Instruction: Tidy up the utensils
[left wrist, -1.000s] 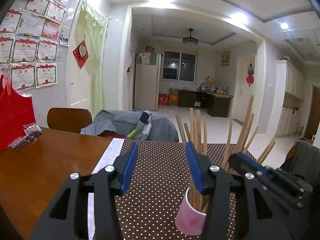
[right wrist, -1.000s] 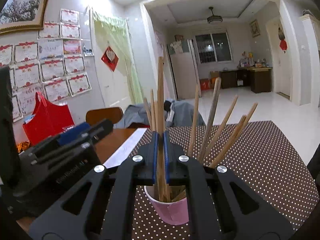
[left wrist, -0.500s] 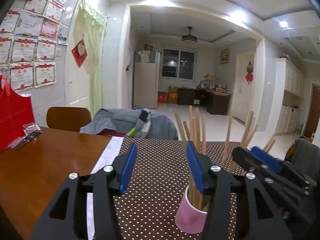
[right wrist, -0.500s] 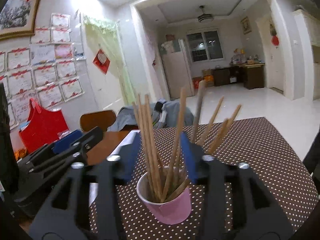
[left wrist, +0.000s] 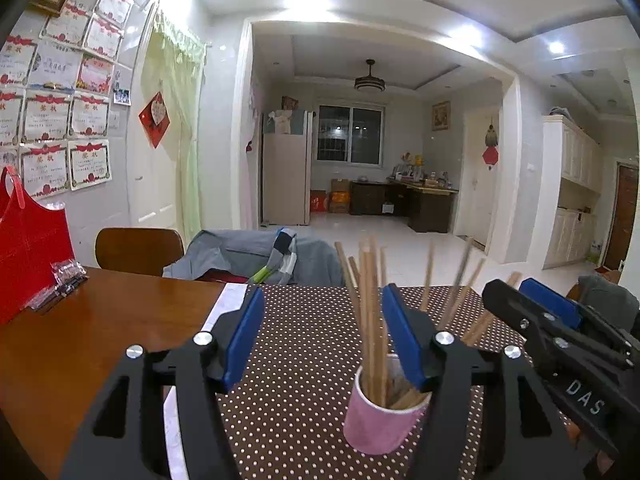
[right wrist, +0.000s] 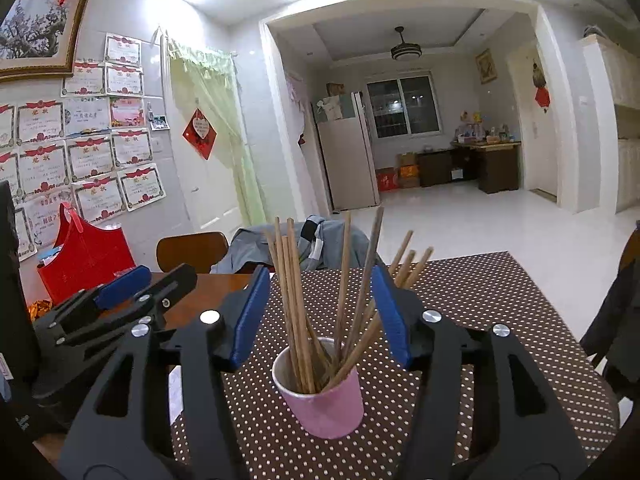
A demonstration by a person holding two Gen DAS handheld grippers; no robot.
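A pink cup (right wrist: 324, 396) (left wrist: 380, 420) stands on the dotted brown tablecloth (right wrist: 460, 304) and holds several wooden chopsticks (right wrist: 296, 304) (left wrist: 370, 308), fanned out. My right gripper (right wrist: 320, 312) hangs just above and in front of the cup, its jaws opening; the chopsticks rise between its blue pads without touching them. My left gripper (left wrist: 324, 336) is left of the cup, its jaws also opening, with nothing between them. Each gripper shows in the other's view: the right gripper (left wrist: 532, 304), the left gripper (right wrist: 132, 284).
A red bag (left wrist: 28, 248) (right wrist: 88, 256) stands at the far left on the bare wooden table (left wrist: 80, 336). A wooden chair (left wrist: 138, 250) and grey clothing (left wrist: 256, 256) lie behind the table. A white strip (left wrist: 224, 308) borders the cloth.
My right gripper let go of the chopsticks it was shut on and drew back and up; those chopsticks now rest in the cup. My left gripper's jaws widened a little.
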